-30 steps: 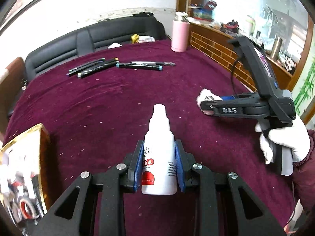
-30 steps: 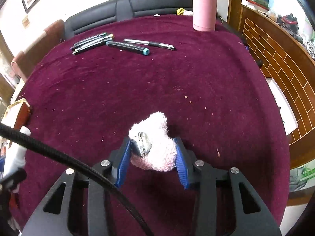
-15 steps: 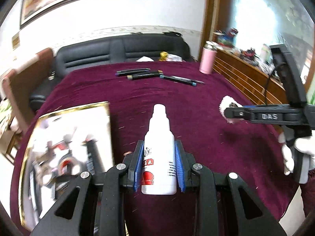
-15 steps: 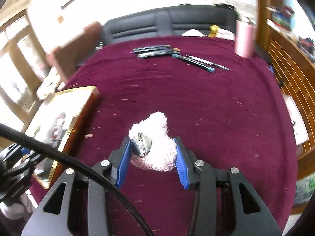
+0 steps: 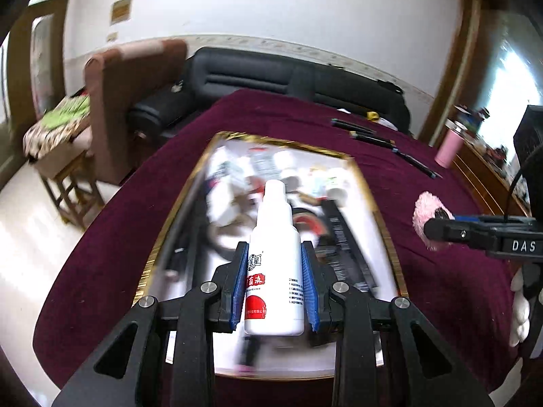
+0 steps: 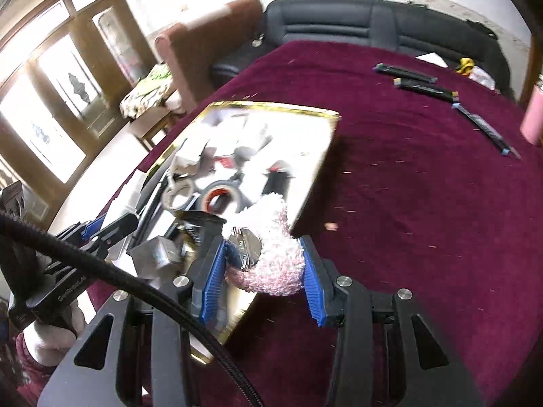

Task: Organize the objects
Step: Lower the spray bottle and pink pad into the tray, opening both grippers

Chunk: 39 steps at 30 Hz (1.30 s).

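Covering table: maroon cloth (image 5: 112, 264), sofa (image 5: 271, 74) behind.

Bottle (image 5: 275, 264) showing white with a red label patch; fluffy clip (image 6: 271, 254) showing pale pink; worktop (image 6: 424, 203) cloth showing plain maroon; box (image 5: 363, 176) rim showing gold.

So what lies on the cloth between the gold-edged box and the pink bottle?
Several dark pens on the purple cloth, lying between the gold-edged box and the pink bottle, seen in the right wrist view.
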{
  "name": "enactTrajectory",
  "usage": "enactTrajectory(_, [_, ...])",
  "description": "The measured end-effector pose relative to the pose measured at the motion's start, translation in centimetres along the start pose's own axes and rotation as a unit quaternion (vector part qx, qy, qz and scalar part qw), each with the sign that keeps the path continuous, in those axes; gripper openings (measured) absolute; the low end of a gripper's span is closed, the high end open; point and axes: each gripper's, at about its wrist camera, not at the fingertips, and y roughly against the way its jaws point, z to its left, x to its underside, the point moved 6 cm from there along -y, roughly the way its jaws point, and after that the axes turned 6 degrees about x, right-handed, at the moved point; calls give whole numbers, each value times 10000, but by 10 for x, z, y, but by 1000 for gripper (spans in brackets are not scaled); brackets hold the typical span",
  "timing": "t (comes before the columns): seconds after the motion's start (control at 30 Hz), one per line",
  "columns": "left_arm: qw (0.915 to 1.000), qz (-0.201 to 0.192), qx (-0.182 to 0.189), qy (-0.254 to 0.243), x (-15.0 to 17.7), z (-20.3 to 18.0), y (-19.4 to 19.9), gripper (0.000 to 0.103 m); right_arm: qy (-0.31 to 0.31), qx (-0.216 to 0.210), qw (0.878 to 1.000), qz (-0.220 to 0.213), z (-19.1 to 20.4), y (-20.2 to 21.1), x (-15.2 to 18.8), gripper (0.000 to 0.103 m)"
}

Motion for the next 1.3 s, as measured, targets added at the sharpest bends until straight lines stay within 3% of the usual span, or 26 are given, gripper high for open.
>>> enactTrajectory(0.33, [9995,204,-8,234,5,34,-27,25,122,48,9995,300,38,-59,-29,41])
enactTrajectory(0.63, [9991,216,-9,366,5,47,-30,26,63,274,9982,522,42,-104,-50,46])
enactTrajectory(0.8, [9994,153,-6,296,0,43,-26,30,-206,159,9986,454,39,-105,-54,53])
enactTrajectory(0.9, [9997,76,23,224,-3,38,-21,37,-224,196,9990,348,39,-101,-57,54])
enactTrajectory(1.3, [9996,-177,-224,53,-12,29,-4,45,-439,-44,9990,-9,37,-71,-56,57])
